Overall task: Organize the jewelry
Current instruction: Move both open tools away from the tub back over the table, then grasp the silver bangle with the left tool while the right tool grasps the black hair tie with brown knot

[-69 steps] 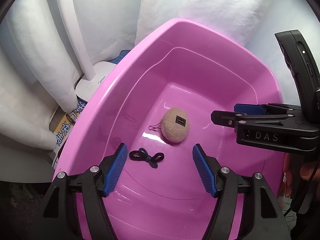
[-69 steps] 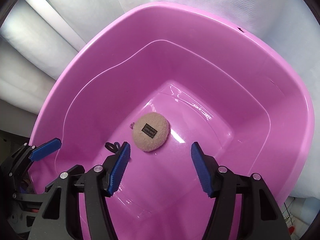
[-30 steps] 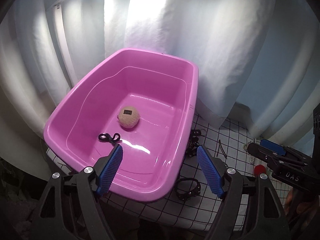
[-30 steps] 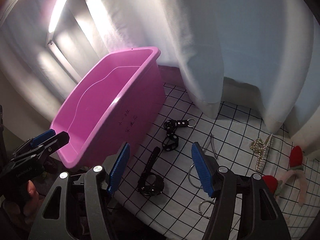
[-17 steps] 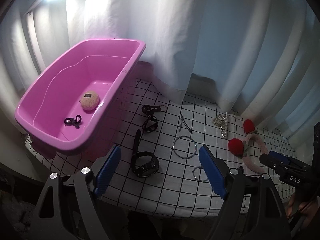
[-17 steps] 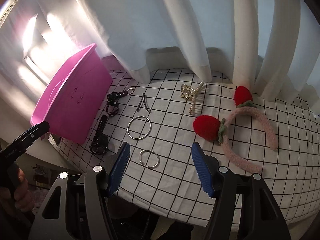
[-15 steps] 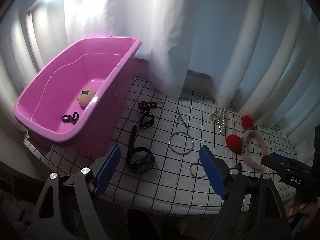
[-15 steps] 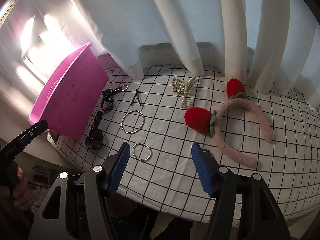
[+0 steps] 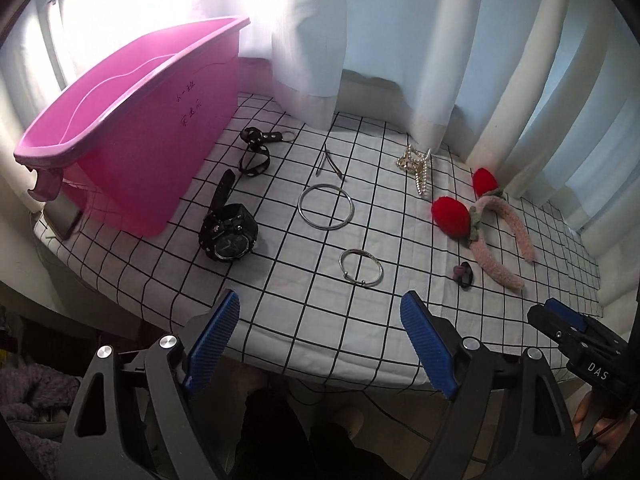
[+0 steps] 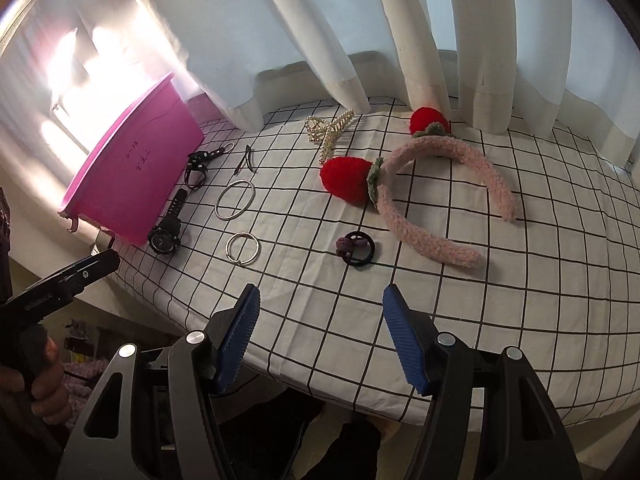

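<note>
Jewelry lies on a black-grid white tablecloth (image 9: 320, 340). My left gripper (image 9: 320, 304) hangs open and empty over the table's near edge, short of a small silver bangle (image 9: 342, 262). Beyond it lie a larger silver ring (image 9: 326, 229), a black watch (image 9: 228, 234), a black strap keyring (image 9: 256, 152), a thin hairpin (image 9: 330, 162) and a pearl claw clip (image 9: 418, 168). My right gripper (image 10: 320, 294) is open and empty, just short of a black hair tie (image 10: 346, 245) with a purple knot. A pink strawberry headband (image 10: 420, 216) lies beyond it.
A pink plastic tub (image 9: 132, 120) stands at the table's left end. White curtains (image 9: 360, 40) hang close behind the table. The table's front edge runs just under both grippers. A hand (image 10: 44, 376) holds the left gripper's handle at the lower left of the right wrist view.
Both grippers have left the pink tub, swung right over the table and come lower. The jewelry now looks nearer and larger. Both stay open and empty.
</note>
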Demonstrator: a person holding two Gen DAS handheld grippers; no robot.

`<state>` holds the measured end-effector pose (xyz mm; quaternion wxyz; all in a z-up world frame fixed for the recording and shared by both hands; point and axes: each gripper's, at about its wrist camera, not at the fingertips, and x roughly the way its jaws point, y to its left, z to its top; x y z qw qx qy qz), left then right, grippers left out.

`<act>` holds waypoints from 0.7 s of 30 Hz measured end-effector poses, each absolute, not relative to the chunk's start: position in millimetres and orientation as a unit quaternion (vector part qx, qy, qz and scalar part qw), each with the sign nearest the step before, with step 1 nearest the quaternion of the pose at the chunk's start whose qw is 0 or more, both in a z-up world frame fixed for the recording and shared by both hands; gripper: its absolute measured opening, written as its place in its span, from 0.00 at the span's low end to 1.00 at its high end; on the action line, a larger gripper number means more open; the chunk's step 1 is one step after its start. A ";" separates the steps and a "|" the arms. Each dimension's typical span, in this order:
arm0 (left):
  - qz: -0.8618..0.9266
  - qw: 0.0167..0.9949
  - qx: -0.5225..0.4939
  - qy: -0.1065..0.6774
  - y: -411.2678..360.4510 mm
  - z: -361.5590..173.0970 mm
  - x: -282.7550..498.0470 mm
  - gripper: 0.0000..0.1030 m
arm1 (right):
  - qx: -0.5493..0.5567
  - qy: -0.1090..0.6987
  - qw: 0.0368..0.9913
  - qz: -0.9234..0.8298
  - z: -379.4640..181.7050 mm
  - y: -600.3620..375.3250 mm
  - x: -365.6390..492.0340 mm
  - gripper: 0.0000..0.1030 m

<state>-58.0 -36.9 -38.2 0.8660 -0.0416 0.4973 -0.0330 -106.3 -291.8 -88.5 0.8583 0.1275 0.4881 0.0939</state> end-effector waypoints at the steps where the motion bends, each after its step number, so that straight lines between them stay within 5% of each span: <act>1: -0.035 0.865 -0.039 0.499 -37.8 -40.0 -58.8 0.79 | 0.133 0.488 0.858 0.093 -91.1 -292.2 -107.5 0.60; 21: -0.071 0.873 -0.019 0.482 -59.6 -112.3 -21.5 0.80 | 0.151 0.446 0.881 0.033 -149.7 -282.6 -97.9 0.60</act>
